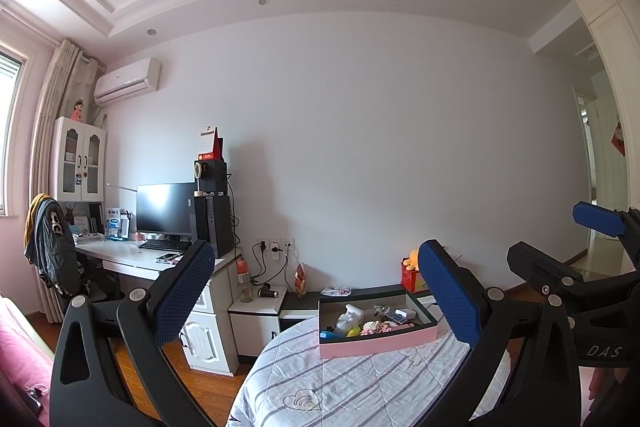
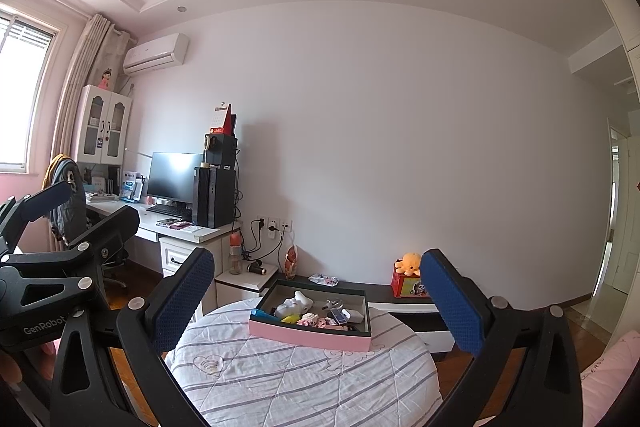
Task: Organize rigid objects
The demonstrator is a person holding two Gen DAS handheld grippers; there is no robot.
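Observation:
A pink-sided shallow box [image 1: 376, 341] [image 2: 308, 334] with a dark inside sits on a round surface covered by a striped quilt [image 1: 352, 383] [image 2: 304, 379]. Inside lie several small objects: a white figure [image 1: 350, 319] [image 2: 296, 303], a yellow piece [image 2: 291, 317], pink bits and small white and metal items. My left gripper [image 1: 316, 301] is open and empty, well short of the box. My right gripper [image 2: 318, 305] is open and empty, also short of the box. The right gripper shows at the right of the left wrist view [image 1: 560, 247]; the left gripper shows at the left of the right wrist view [image 2: 68, 227].
A dark low shelf [image 2: 380, 291] behind the quilt carries a red box with an orange plush toy [image 2: 408, 277]. A white desk [image 2: 192, 233] with monitor and computer tower stands left, with a chair [image 2: 68, 203]. A bottle stands on a white side table [image 2: 244, 277].

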